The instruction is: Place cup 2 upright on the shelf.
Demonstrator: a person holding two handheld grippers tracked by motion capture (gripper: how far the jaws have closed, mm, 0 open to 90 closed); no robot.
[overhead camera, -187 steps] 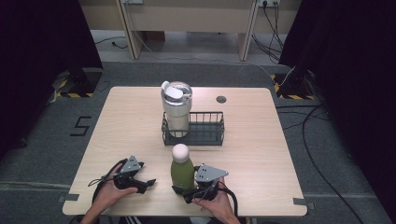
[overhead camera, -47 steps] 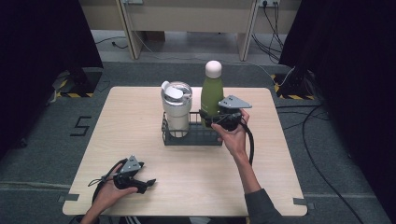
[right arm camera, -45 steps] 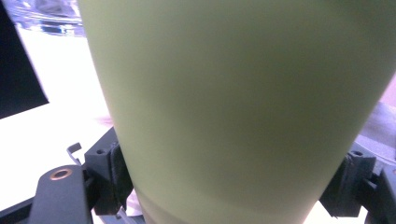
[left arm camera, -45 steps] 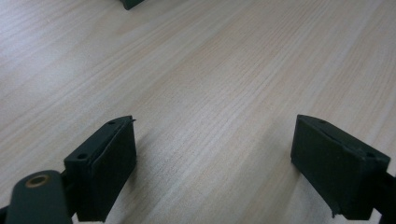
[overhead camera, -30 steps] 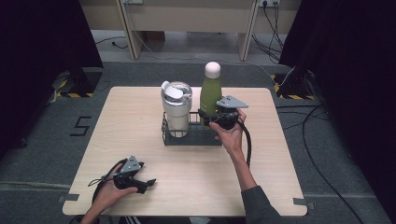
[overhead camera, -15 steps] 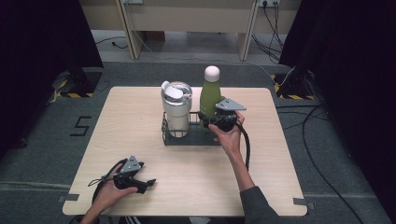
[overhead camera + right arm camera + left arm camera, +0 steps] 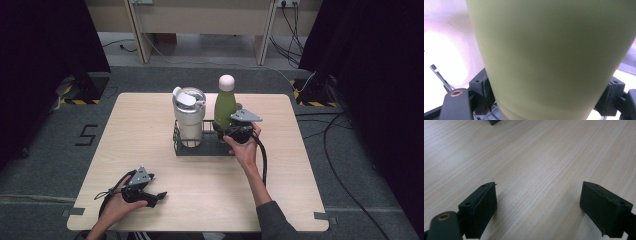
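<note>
A green bottle with a white cap stands upright in the right part of a black wire basket at mid table. My right gripper is shut on the bottle's lower body; up close the green wall spreads between the two black pads. A white tumbler with a lid stands in the basket's left part. Near the table's front left edge my left gripper rests in a hand, its jaws open over bare wood.
The basket's rim shows at the top edge of the left gripper view as a dark corner. A cable trails from the right gripper along the forearm. Black curtains flank the table and a desk stands behind it.
The right gripper has lowered the green bottle from above the basket down into its right part. The left gripper has stayed where it was.
</note>
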